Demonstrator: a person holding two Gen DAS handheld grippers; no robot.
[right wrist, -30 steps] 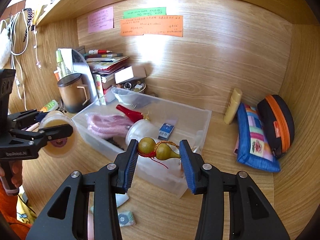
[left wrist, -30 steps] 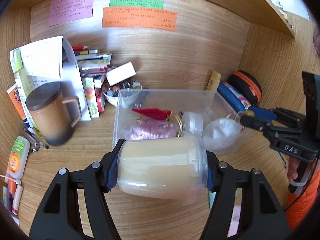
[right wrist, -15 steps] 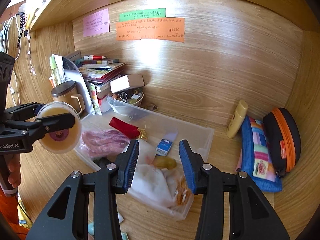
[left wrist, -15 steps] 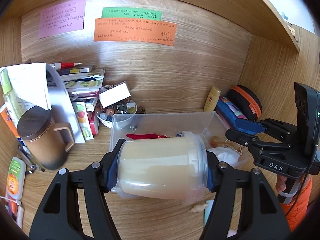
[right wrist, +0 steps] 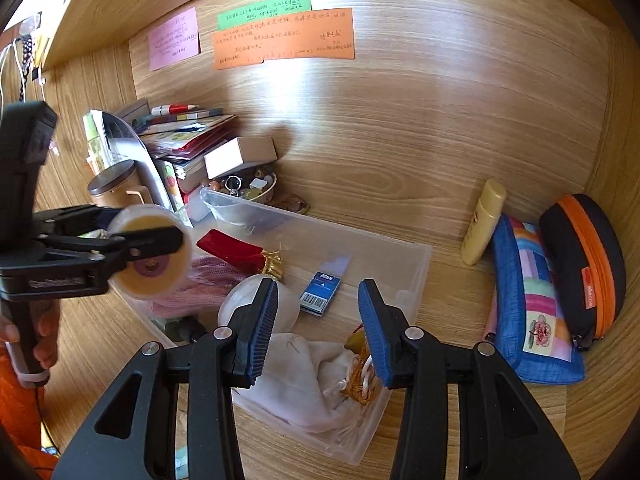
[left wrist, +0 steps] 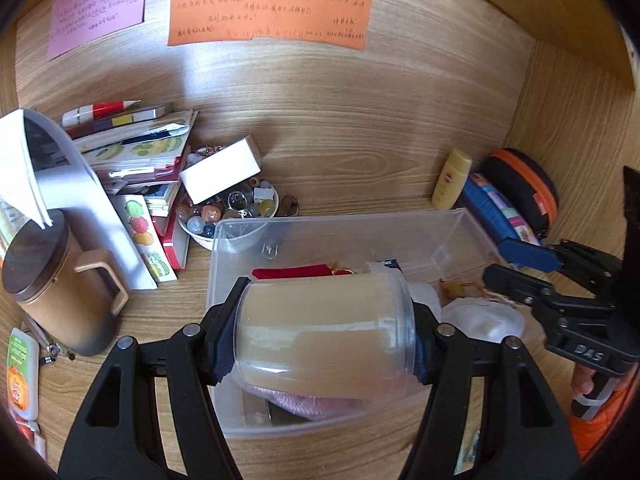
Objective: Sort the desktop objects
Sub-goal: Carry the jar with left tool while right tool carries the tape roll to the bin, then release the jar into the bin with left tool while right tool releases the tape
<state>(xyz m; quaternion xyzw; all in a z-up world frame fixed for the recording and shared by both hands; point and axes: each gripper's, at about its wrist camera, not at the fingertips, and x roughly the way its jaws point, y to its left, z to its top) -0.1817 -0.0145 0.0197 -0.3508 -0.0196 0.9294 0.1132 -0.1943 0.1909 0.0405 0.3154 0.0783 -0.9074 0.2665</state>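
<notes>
Gourd (right wrist: 357,342) dropped (right gripper (right wrist: 318,330) empty).

Two wrist fisheyes, both looking down and forward along their jaws into a wooden desk alcove.

The left view sits close above the clear plastic storage bin (left wrist: 436,236), which lies ahead of and beneath its jaws; the right view looks from the bin's other side, with it under its jaws. Both share the bin, the orange paper note (left wrist: 267,19) (right wrist: 284,38) on the back wall, and each other's gripper at frame edge.
</notes>
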